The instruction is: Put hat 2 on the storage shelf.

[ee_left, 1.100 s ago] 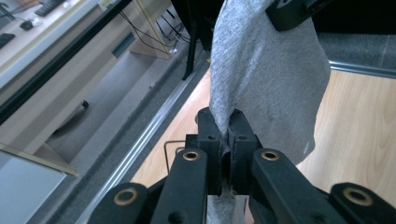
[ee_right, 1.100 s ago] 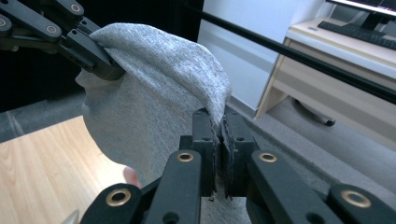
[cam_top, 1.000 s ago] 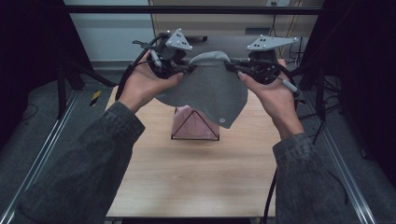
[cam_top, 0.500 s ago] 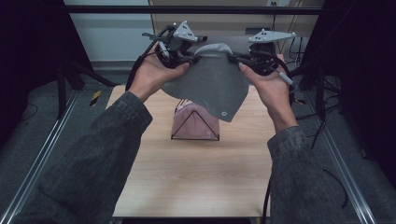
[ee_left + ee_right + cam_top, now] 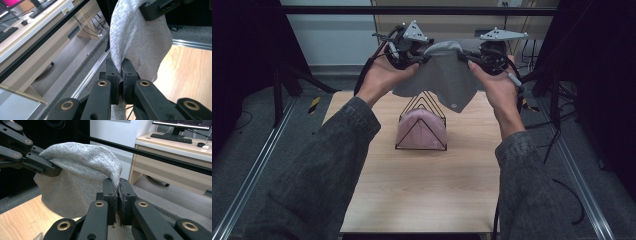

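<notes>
Evidently grey cloth (image 5: pixel 439 75) soft, light, drapes limp above wire rack (image 5: pixel 422 122) at table's (image 5: pixel 422 200) 12 o'clock. Left gripper (image 5: pixel 417 61) and right gripper (image 5: pixel 467 59) both clamped on its top edge; corner holds suit it best.

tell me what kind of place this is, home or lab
Most likely a lab or office set up for recording. A small wooden table stands inside a black metal frame, cables trail over grey carpet, and a desk nearby carries a keyboard and monitor.
</notes>
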The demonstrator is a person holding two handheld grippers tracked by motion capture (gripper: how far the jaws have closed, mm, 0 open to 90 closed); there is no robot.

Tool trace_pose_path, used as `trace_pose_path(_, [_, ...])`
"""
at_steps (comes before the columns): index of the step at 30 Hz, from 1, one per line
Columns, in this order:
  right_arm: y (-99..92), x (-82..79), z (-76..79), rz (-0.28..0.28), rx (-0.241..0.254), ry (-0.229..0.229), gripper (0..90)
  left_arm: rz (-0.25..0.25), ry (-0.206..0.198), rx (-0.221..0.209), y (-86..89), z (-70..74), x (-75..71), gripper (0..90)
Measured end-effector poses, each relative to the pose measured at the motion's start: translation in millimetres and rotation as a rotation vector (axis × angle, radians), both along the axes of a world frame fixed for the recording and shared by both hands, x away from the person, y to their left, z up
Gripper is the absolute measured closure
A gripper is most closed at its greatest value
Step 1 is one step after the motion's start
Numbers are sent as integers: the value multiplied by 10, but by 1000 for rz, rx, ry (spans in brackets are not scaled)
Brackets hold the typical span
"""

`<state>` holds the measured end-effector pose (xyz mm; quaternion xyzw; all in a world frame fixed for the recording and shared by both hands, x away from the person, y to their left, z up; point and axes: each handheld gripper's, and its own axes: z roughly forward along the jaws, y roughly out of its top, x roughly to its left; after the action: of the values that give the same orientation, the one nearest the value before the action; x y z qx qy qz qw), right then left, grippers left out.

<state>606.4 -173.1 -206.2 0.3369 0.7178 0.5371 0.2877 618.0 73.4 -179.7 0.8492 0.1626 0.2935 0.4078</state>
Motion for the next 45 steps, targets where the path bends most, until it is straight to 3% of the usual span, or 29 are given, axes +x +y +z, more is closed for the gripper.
trace_pose_path(3, [-8,16,-12,-3,4,3,859,2,16,-2,-11,-27,17,864])
trace_pose_path(29, [76,1,-78,13,-36,24,858,6,28,-2,86,-96,-53,863])
trace_pose_path(38, [110,-27,-67,25,-33,20,859,12,28,-19,129,-129,-82,864])
trace_pose_path(45, [160,-80,-54,44,-26,10,858,20,17,-5,165,-121,-153,864])
